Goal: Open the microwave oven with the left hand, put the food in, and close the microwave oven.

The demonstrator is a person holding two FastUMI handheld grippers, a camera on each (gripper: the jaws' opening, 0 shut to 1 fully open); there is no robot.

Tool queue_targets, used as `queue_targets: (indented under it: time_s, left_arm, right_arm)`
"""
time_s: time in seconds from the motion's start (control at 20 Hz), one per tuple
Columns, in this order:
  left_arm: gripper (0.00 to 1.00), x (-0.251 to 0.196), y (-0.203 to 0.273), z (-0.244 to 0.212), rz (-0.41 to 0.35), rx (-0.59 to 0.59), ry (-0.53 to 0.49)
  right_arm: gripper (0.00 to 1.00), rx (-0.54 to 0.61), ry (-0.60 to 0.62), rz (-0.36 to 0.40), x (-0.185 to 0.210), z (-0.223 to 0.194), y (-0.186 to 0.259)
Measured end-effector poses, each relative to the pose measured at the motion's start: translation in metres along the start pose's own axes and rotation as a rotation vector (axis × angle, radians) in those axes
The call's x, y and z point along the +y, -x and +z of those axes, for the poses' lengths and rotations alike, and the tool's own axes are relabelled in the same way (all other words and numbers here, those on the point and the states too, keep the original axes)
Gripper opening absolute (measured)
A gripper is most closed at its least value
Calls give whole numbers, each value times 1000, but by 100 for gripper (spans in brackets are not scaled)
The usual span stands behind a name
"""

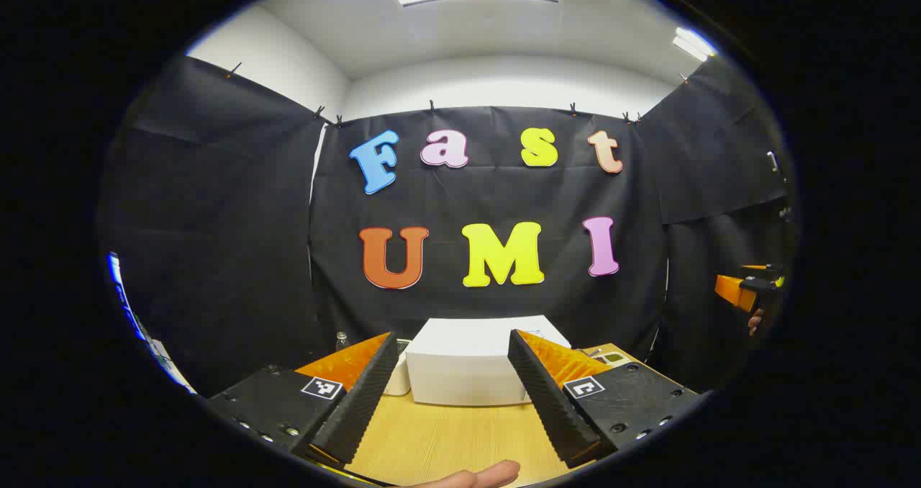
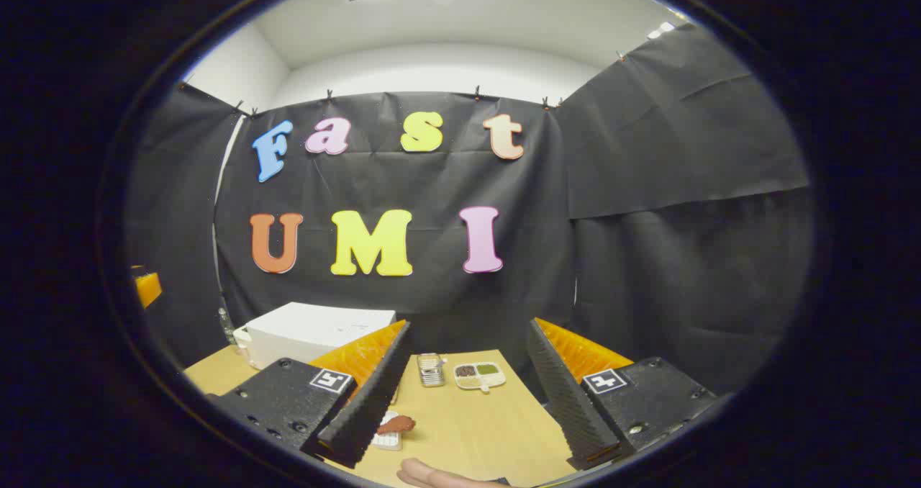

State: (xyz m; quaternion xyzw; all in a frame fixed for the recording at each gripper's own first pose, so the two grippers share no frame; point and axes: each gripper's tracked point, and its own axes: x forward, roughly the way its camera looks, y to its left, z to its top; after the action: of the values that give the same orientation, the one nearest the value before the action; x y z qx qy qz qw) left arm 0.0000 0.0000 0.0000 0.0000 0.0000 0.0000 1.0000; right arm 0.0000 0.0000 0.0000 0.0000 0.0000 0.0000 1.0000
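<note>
In the left gripper view, a fingertip (image 1: 481, 475) is poking in at the bottom edge, just under the left gripper (image 1: 460, 430), whose two ribbed, wedge-shaped fingers are standing wide apart and holding nothing. Between them the smooth, pale wooden table (image 1: 446, 437) is stretching ahead to the microwave oven (image 1: 468, 362), a plain white box with a flat top that is sitting straight in front of the gripper with its door closed. A small white object (image 1: 398, 378) is tucked against the oven's left side, half hidden behind the left finger, and I cannot tell what it is. Far off to the right, another gripper (image 1: 748, 290) and part of a hand are showing at the edge. In the right gripper view, a finger (image 2: 432, 475) is lying at the bottom edge, and the right gripper (image 2: 460, 430) is also spread wide and gripping nothing. Close by its left finger, a reddish-brown piece of food (image 2: 396, 425) is resting on a small white tray (image 2: 386, 440), partly covered by that finger. Farther ahead, between the fingers, a ribbed metal container (image 2: 431, 369) and a divided white dish (image 2: 479, 376) with dark and green fillings are sitting side by side on the table. The microwave oven is standing beyond the left finger, ahead and to the left.
</note>
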Motion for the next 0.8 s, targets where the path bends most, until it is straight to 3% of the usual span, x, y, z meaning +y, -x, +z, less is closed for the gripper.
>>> queue_targets:
  time_s: [0.05, 0.15, 0.2, 0.25, 0.35, 0.4, 0.8]
  left_arm:
    - [95, -1, 1, 0, -3, 0, 4]
    - [95, 2, 0, 1, 1, -3, -5]
    - [95, 6, -2, 0, 16, -2, -11]
    - [96, 9, -3, -1, 24, -4, -20]
    - [96, 11, -5, -5, 35, 0, -25]
    - [96, 14, -6, -10, 46, 10, -20]
    - [95, 7, -7, -9, 50, -11, 5]
  right_arm:
    - [100, -1, 3, 9, 1, -1, 0]
    - [100, -15, 11, 33, 4, 3, 0]
    - [95, -22, 16, 30, 1, 3, -1]
    - [100, -26, 20, 28, 0, 3, -1]
    - [95, -31, 23, 36, 1, 3, 1]
    - [100, -31, 25, 35, 0, 3, 2]
    - [100, -33, 17, 55, -6, -7, -7]
